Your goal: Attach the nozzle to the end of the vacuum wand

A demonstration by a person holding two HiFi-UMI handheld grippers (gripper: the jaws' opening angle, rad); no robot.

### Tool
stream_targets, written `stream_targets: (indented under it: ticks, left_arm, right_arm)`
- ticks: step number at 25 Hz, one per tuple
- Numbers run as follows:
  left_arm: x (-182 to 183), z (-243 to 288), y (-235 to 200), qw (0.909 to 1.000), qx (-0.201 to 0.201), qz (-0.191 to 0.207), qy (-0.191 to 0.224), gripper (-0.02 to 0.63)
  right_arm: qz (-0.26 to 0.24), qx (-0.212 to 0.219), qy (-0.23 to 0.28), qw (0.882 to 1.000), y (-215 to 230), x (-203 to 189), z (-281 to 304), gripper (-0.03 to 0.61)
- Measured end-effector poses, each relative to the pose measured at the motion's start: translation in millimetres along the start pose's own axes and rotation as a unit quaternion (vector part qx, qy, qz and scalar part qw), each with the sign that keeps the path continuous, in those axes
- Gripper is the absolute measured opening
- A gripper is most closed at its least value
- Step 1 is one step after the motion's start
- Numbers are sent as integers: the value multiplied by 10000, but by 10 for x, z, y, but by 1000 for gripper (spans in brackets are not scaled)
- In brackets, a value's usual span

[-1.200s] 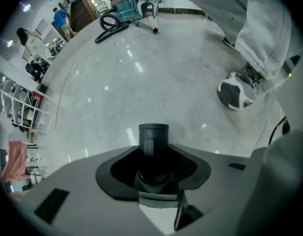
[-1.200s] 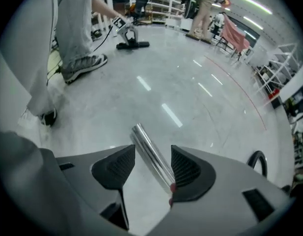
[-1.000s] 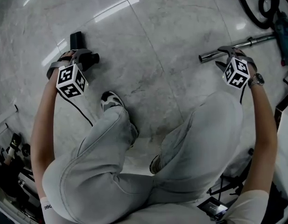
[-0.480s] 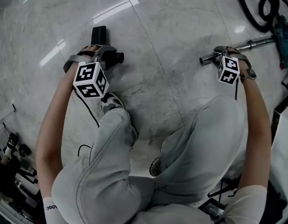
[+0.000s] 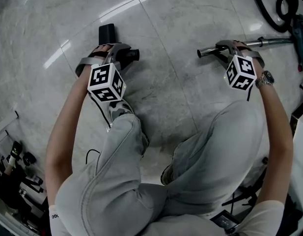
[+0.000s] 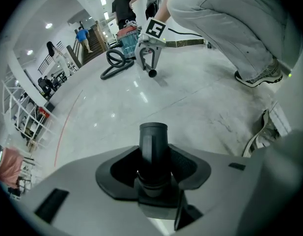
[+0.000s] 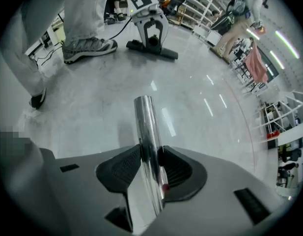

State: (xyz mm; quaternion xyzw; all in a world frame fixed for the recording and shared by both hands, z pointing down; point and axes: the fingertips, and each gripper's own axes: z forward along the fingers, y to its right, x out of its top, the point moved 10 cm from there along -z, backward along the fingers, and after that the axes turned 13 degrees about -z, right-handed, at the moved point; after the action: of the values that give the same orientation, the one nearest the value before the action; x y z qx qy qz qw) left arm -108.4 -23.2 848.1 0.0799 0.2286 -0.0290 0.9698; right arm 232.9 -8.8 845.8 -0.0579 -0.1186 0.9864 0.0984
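The left gripper [image 6: 153, 157] has its fingers [image 6: 184, 162] set fairly wide and clamped on the round neck of the black nozzle [image 5: 107, 33]; in the left gripper view that neck rises straight up between the two ribbed pads, touching both, with its open mouth standing clear beyond the fingertips; in the head view the nozzle's broad flat head sticks out past the gripper on the far side, while the neck's open end points across the floor [image 5: 180, 95] toward the other hand.

The right gripper [image 7: 150, 165] has its fingers [image 7: 123, 168] closing on the shiny metal wand [image 5: 276, 42]; the right gripper view shows the tube running up between the pads, both of them against its sides, and its open end reaching well beyond the fingertips; in the head view the wand lies roughly level, its free end pointing toward the nozzle, the rest running off toward a coiled black hose [image 5: 266, 11] at the upper right.

The nozzle's neck and the wand's open end face each other but are apart, with a stretch of bare marble floor between them; both grippers point steeply downward; the person's bent legs in pale trousers [image 5: 117, 181] fill the lower part of the head view, one shoe [image 5: 118, 110] just below the left gripper.
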Motion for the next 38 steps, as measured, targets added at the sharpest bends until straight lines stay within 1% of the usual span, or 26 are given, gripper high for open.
stream_targets:
  ticks: [4, 9, 13, 18, 22, 28, 33, 35, 38]
  left_arm:
    - [9, 40, -48, 9998, 62, -109, 163, 187]
    - [21, 169, -249, 9976, 394, -478, 298, 187]
    - [124, 288, -341, 9954, 616, -687, 260, 187]
    - [361, 448, -377, 9947, 724, -673, 267, 188]
    - [645, 558, -378, 9954, 639, -546, 468, 188]
    - [948, 627, -353, 9941, 473, -523, 820, 188]
    - [1007, 655, -281, 9949, 98, -462, 892, 187]
    - [1006, 622, -262, 9944, 57, -486, 936, 187]
    - [1032, 592, -248, 9930, 97, -615, 1002, 187]
  right_arm:
    - [-42, -230, 338, 9992, 401, 388, -128, 143]
    - [164, -450, 375, 9982, 805, 598, -148, 140]
    - [250, -479, 237, 9983, 911, 649, -41, 140]
    - [232, -404, 40, 9989, 868, 703, 136, 140]
    - [253, -380, 20, 9990, 845, 696, 159, 141]
    - [242, -375, -21, 9990, 779, 718, 92, 141]
    - [169, -301, -123, 9993, 667, 723, 45, 140]
    - [149, -279, -134, 9994, 662, 738, 43, 141]
    - [116, -273, -197, 9994, 672, 743, 39, 140]
